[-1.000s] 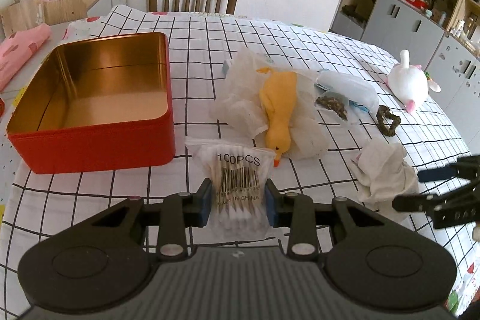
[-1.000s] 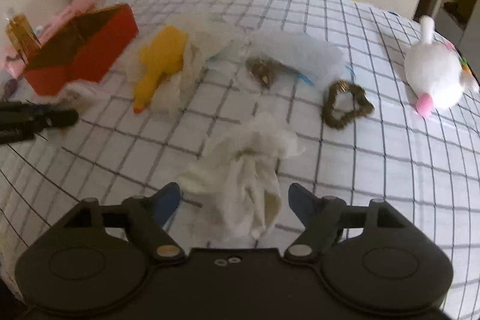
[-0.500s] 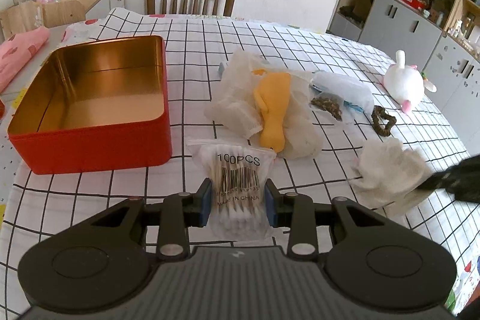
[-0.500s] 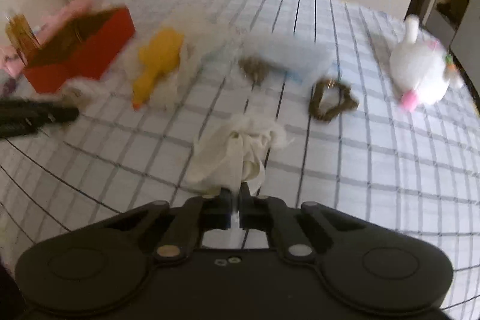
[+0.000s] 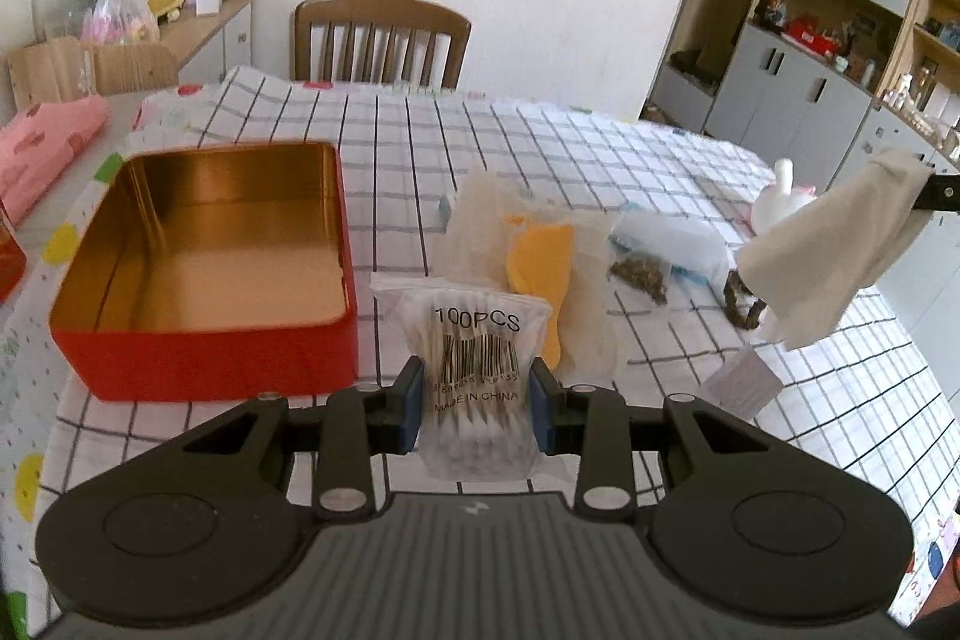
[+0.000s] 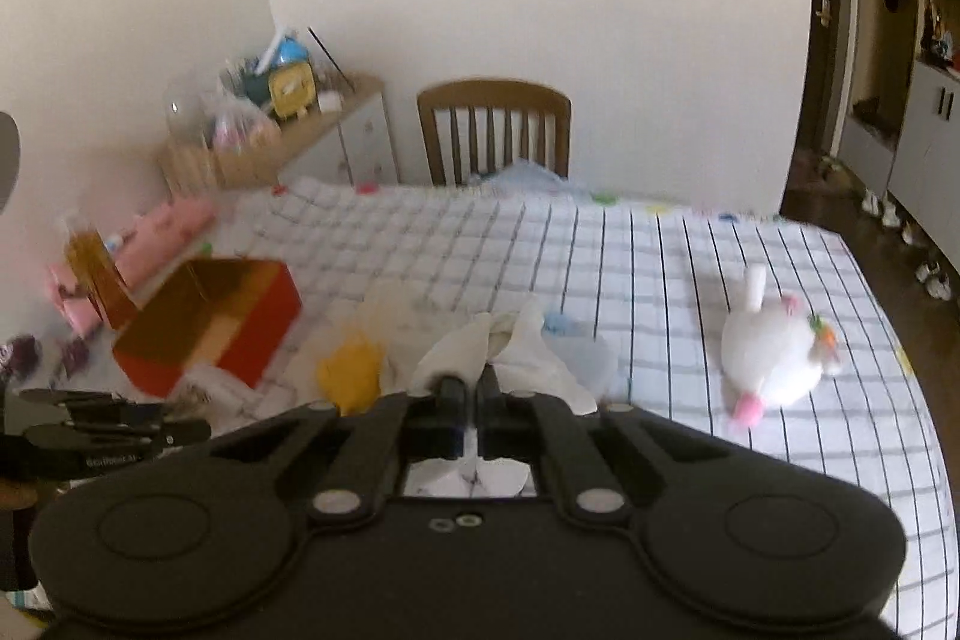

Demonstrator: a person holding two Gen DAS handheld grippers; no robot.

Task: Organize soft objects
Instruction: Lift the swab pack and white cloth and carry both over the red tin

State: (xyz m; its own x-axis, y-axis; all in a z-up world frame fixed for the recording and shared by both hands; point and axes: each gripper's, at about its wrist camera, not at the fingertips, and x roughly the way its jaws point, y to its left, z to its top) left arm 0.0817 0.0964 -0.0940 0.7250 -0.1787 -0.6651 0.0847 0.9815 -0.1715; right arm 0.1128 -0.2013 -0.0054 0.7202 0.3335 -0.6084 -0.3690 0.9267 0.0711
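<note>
Left wrist view: left gripper [image 5: 477, 403] jaws clamp the cotton swab bag [image 5: 477, 370], low centre, printed "100PCS" and "MADE IN CHINA"; right gripper [image 6: 470, 391] jaws pinch the white cloth [image 5: 834, 253] aloft at right. Next, likely both go into the red tin [image 5: 204, 346] at left

Tin [image 5: 204, 274] lies left of duck [image 5: 537, 274] on table [image 5: 540, 142].
</note>
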